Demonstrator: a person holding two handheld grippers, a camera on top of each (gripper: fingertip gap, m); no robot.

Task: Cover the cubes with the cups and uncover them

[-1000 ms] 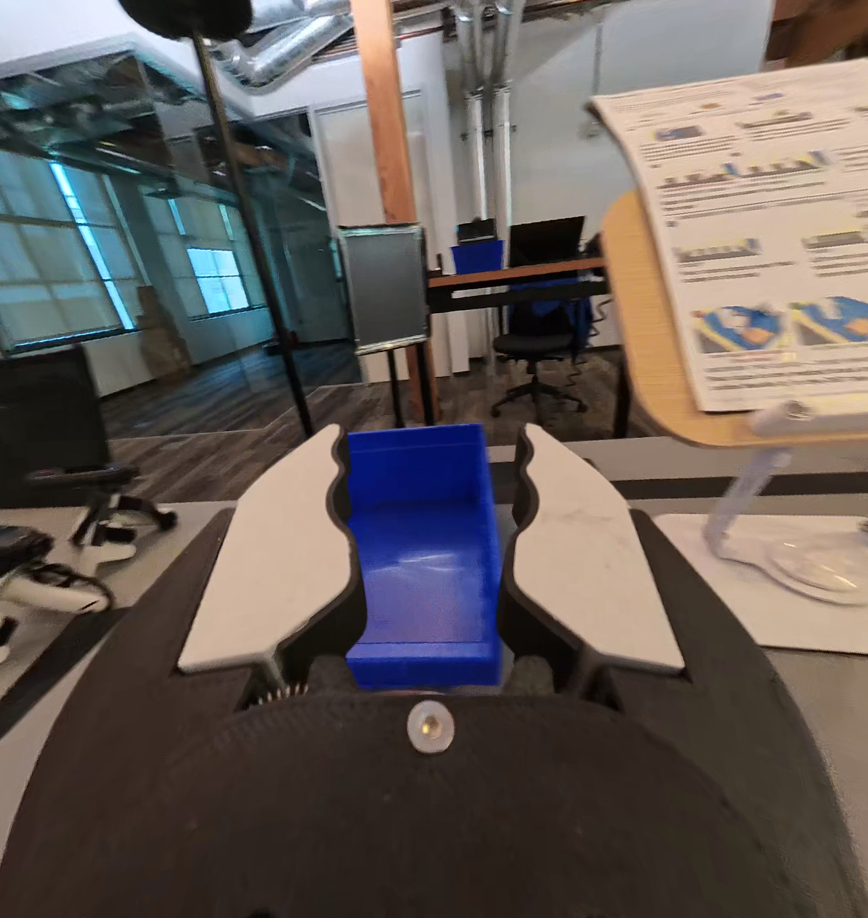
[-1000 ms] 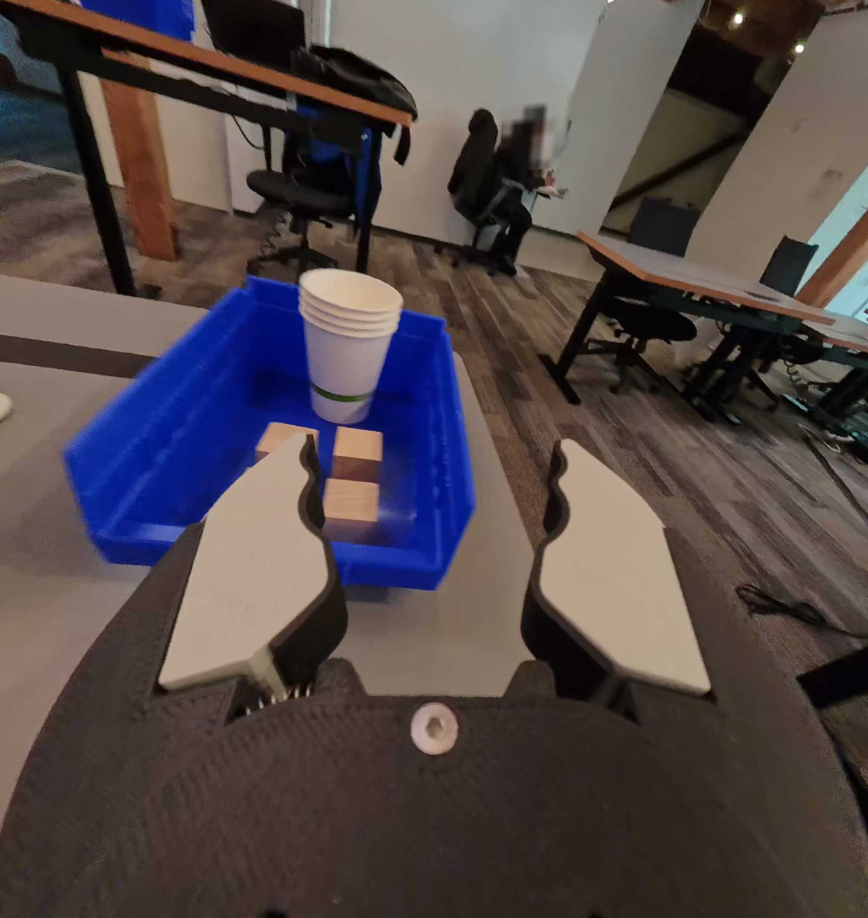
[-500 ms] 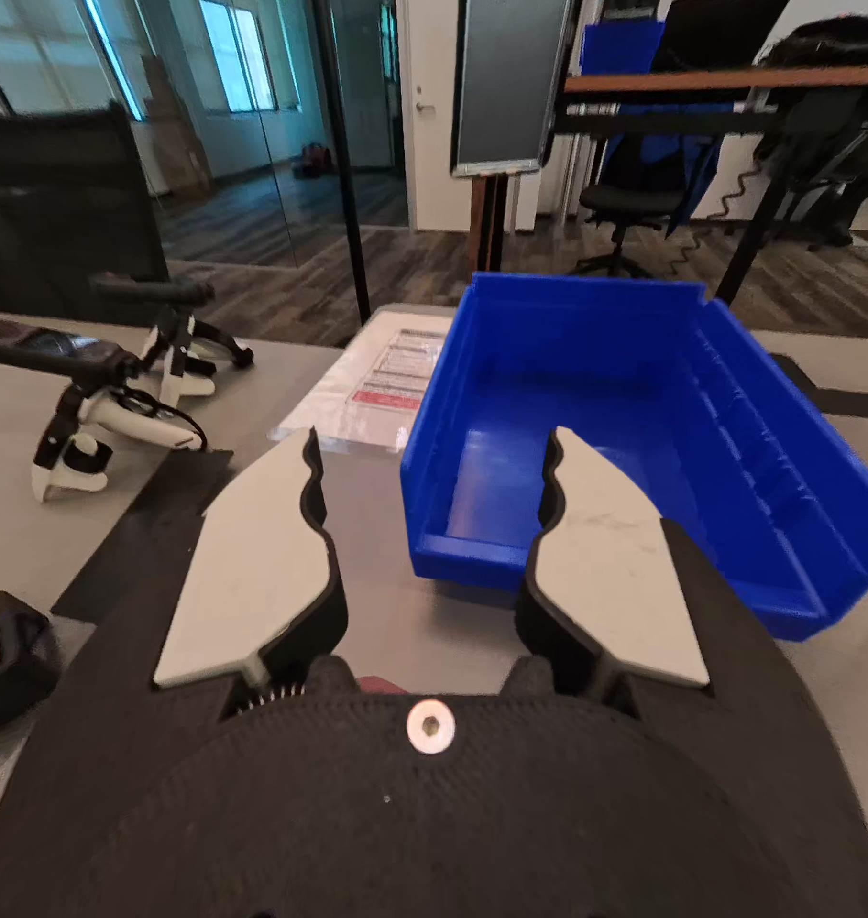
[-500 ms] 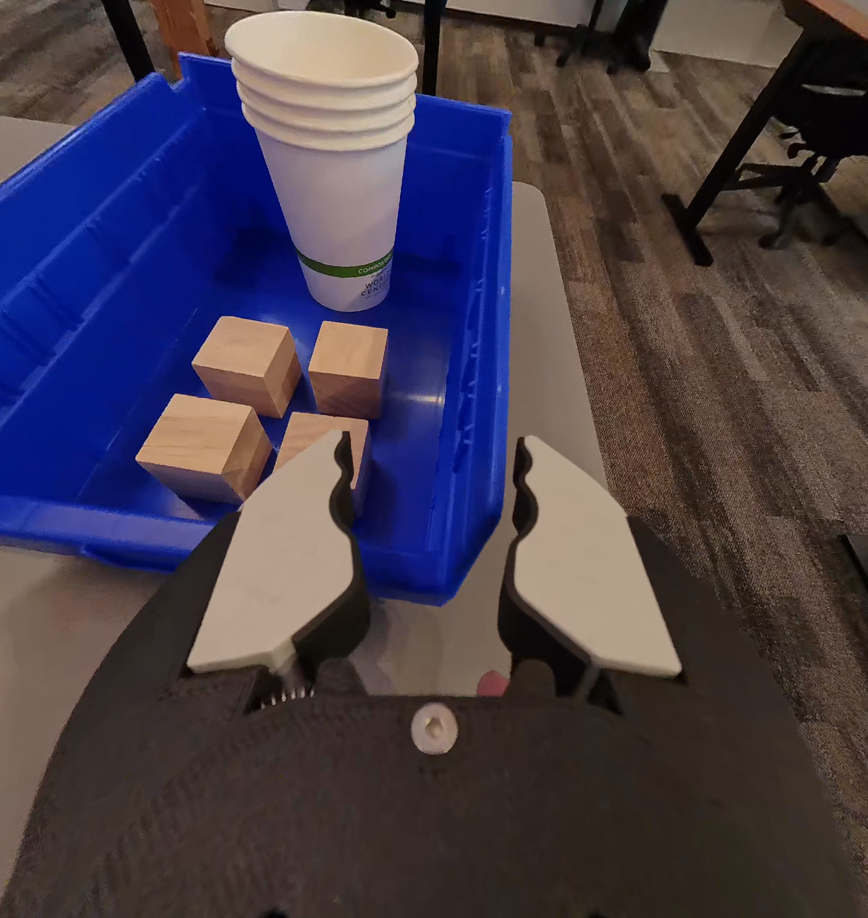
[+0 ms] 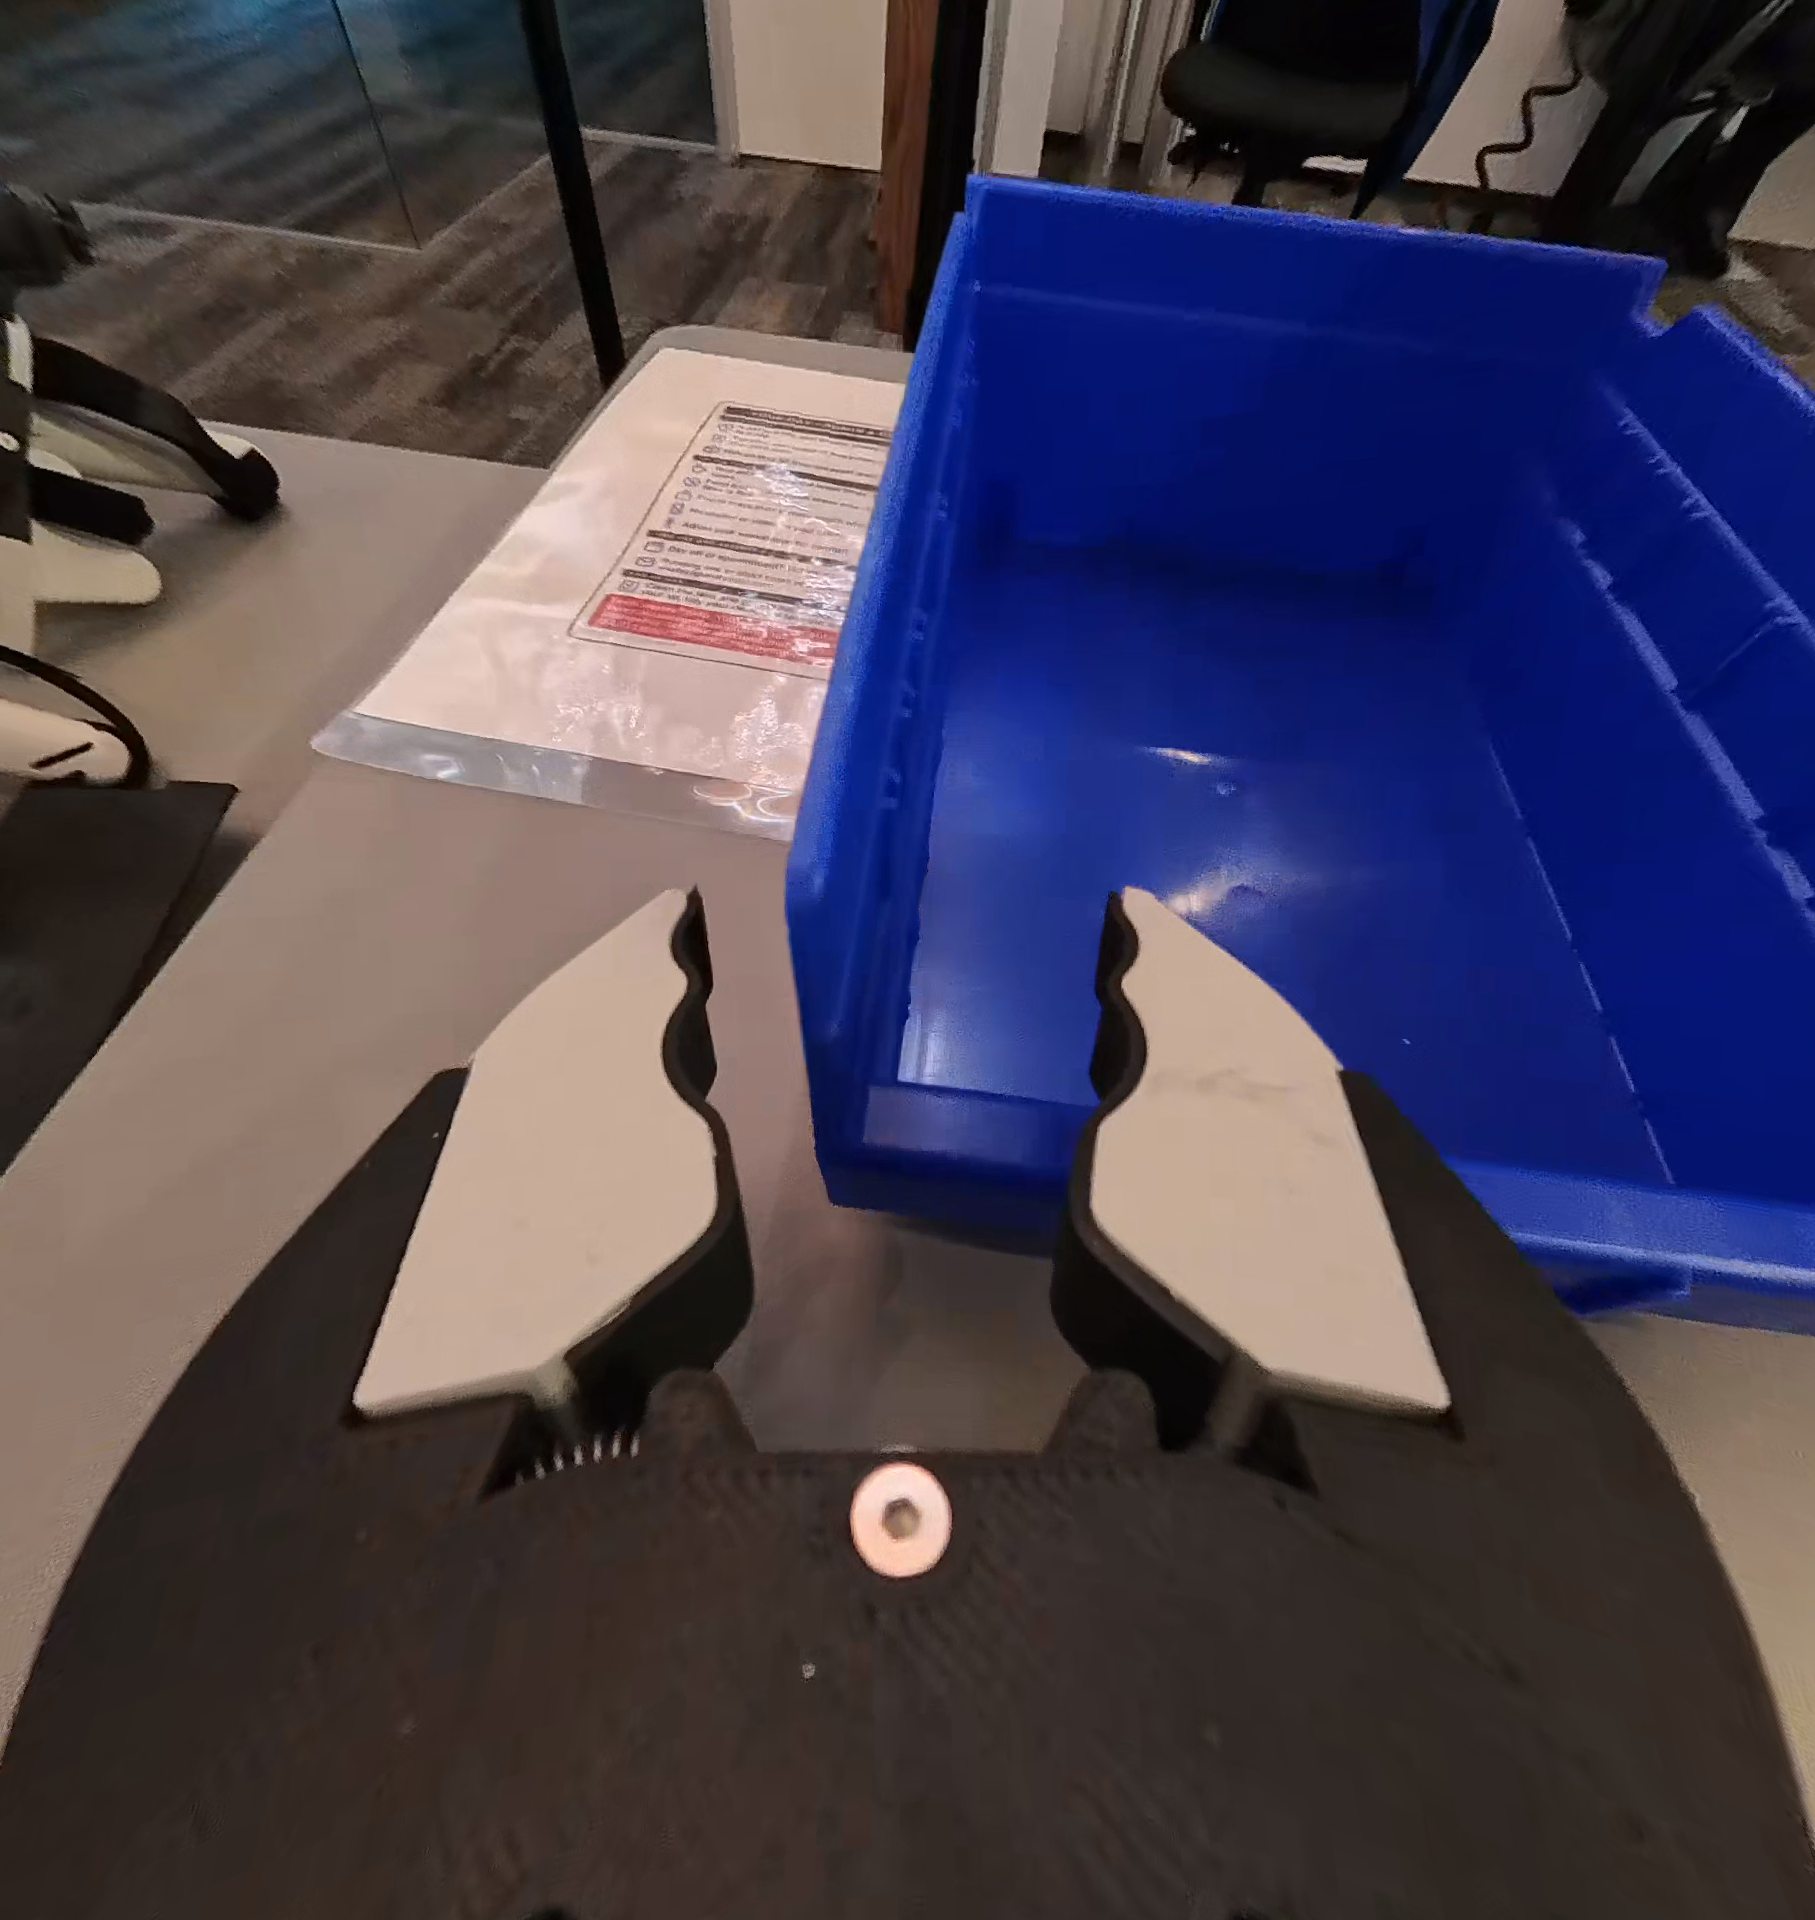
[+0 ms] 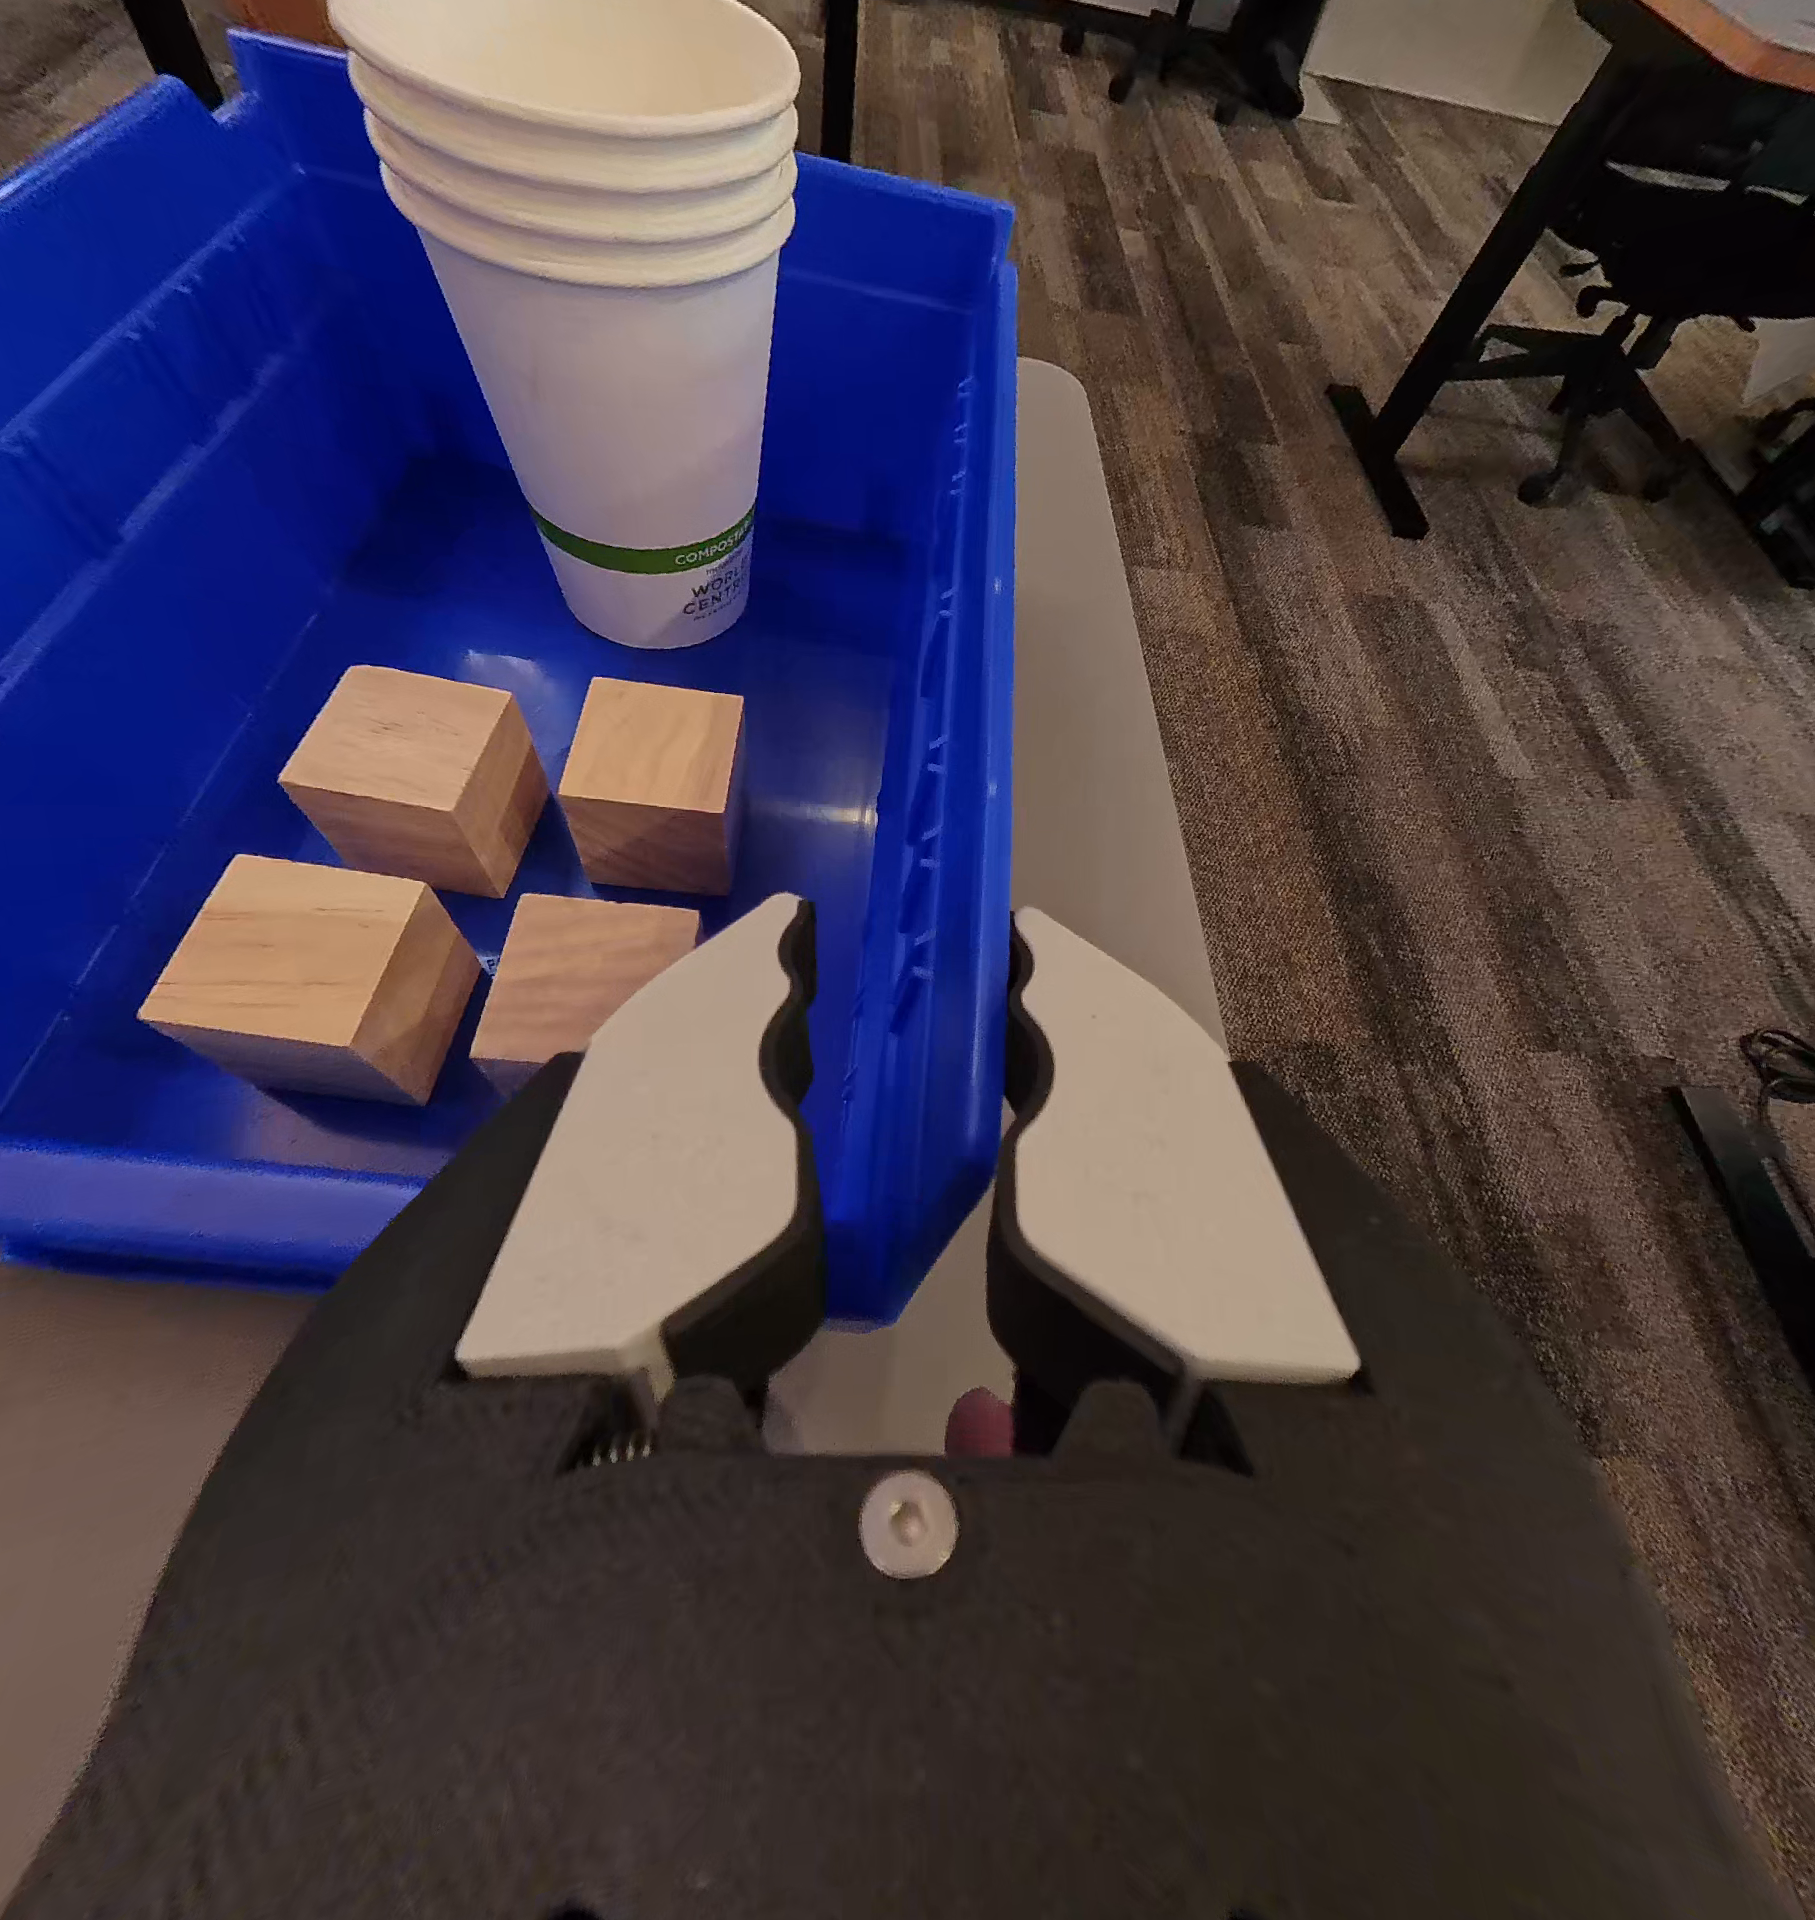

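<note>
On the left side I had the left gripper [image 5: 903, 904] hanging over the grey table [image 5: 363, 987] with its jaws spread wide and nothing in them, straddling the near left corner of an empty blue bin [image 5: 1298, 727]; a plastic-sleeved sheet [image 5: 654, 603] lay just left of that bin. Over on the right, the second blue bin [image 6: 134, 416] had four wooden cubes [image 6: 415, 779] sitting in a loose two-by-two, and a nested stack of white paper cups [image 6: 612, 343] stood upright just behind them. The right gripper [image 6: 908, 925] had its jaws either side of that bin's right wall, but I couldn't tell if they actually pinched it.
</note>
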